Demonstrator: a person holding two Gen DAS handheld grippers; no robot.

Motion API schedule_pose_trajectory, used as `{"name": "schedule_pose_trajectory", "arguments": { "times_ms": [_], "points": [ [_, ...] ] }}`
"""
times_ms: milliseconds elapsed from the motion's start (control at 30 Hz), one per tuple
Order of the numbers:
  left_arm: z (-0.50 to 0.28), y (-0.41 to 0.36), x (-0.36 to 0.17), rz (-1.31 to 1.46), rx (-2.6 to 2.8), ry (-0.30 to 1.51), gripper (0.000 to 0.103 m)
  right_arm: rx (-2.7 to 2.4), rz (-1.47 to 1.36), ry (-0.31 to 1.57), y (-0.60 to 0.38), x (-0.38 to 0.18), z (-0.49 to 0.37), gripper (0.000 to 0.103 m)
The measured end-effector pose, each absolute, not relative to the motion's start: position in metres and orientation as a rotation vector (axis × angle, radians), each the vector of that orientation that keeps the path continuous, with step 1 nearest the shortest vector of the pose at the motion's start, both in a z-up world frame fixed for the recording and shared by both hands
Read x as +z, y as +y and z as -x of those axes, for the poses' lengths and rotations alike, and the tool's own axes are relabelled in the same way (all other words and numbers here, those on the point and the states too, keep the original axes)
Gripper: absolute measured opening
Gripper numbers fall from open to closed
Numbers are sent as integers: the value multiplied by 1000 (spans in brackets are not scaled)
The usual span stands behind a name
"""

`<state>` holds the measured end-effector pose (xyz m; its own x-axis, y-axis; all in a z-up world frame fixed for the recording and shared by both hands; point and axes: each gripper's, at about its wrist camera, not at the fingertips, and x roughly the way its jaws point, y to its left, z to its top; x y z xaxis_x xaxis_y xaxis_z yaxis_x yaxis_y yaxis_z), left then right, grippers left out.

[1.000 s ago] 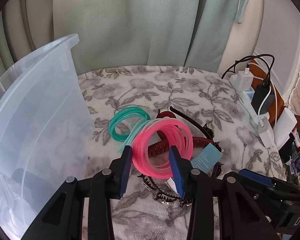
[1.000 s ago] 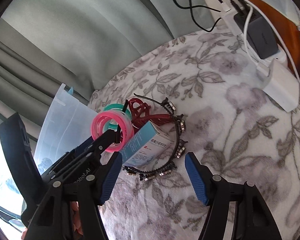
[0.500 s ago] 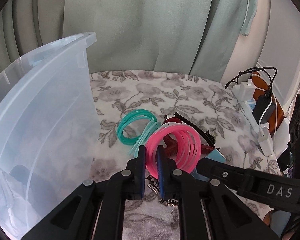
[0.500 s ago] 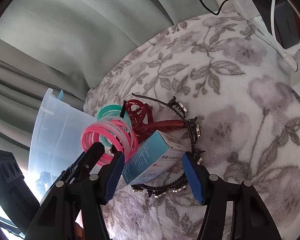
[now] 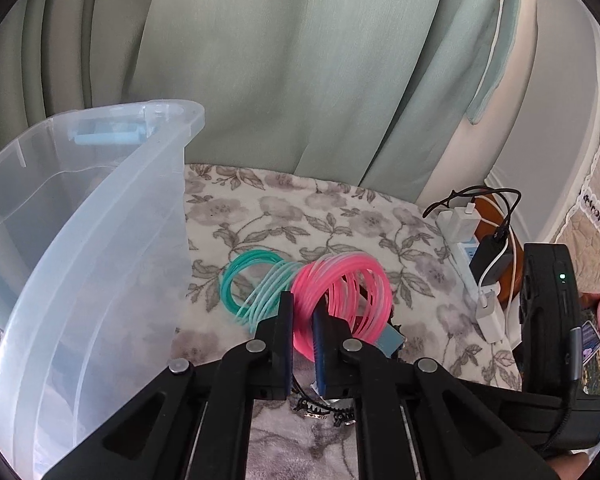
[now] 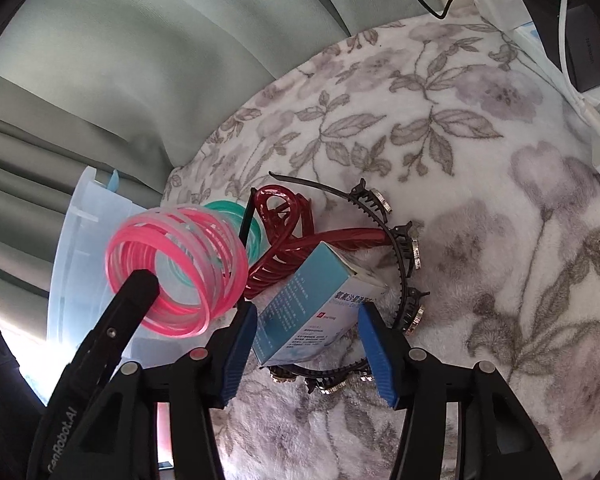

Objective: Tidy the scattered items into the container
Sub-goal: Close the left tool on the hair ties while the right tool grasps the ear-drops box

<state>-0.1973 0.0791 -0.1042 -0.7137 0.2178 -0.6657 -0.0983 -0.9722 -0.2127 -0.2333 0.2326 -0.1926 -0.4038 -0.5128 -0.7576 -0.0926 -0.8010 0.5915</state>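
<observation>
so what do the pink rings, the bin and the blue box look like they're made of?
Pink rings: thin translucent hoops with a slight gloss, probably soft plastic or silicone; which one is unclear.
Bin: clear moulded plastic with a frosted, bluish look; the bedding shows through its wall.
Blue box: printed cardboard carton, going by the sharp folded edges, a white end flap and matte faces with text.

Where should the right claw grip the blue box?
Across the box's two long side faces, coming in from its near, lower end. It lies tilted over the headband, and the open right claw already straddles it, so probably just close there.
</observation>
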Motion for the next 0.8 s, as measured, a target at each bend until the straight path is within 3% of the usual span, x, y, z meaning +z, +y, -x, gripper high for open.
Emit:
{"name": "schedule_pose_trajectory", "arguments": {
  "times_ms": [233,467,800],
  "points": [
    [196,80,-101,1076,2741,-260,8,-2280,-1606,-842,224,-202,244,69],
    [212,77,-105,1077,2714,-233,8,-2304,-1599,-856,221,-203,247,69],
    [205,75,-103,1114,2694,-253,8,-2305,-1536,-925,232,-198,234,61]
  ]
}}
